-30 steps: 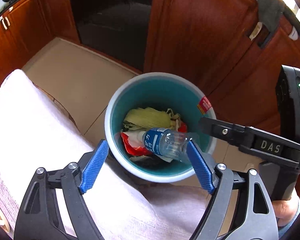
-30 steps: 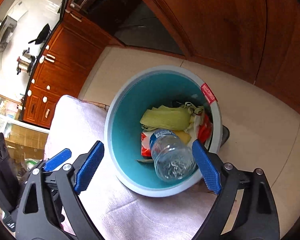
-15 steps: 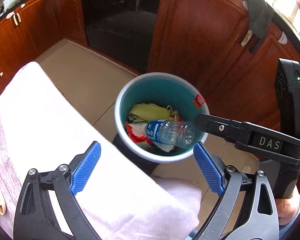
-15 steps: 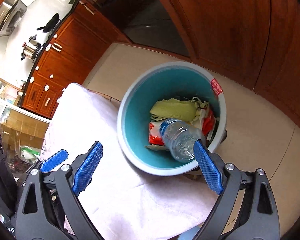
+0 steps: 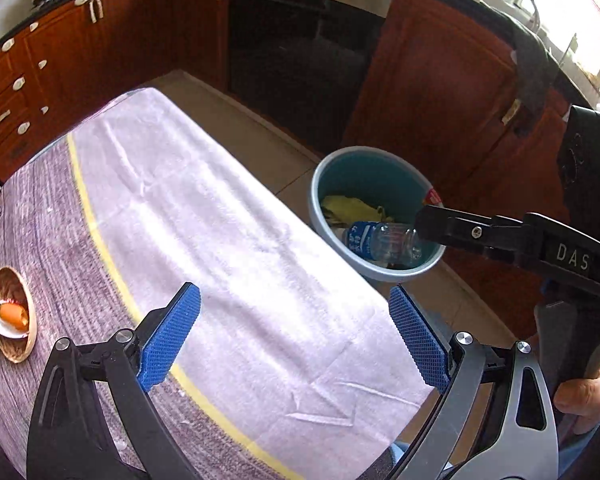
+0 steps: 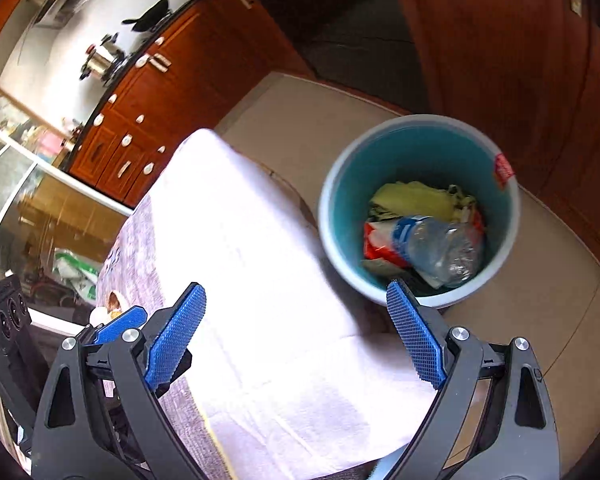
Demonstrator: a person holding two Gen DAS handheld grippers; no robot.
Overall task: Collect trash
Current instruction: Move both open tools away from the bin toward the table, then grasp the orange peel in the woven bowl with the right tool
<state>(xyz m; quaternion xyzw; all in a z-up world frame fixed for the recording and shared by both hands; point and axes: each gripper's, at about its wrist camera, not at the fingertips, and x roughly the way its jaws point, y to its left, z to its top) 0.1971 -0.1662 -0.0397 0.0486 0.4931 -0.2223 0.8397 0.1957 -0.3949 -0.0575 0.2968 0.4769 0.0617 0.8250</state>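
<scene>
Lying inside the teal bin point(image 6: 340, 184) on the floor, the clear bottle point(image 6: 440, 246) sits beyond my right gripper point(image 6: 296, 334); my left gripper point(image 5: 296, 338) hangs over the white towel point(image 5: 228, 248), both with jaws apart and empty.

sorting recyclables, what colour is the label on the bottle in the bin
Blue with white print on the bottle; clearest in the left wrist view.

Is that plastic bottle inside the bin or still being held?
Inside. The plastic bottle lies on its side atop wrappers in the teal bin; the right gripper is open with nothing between its fingers.
</scene>
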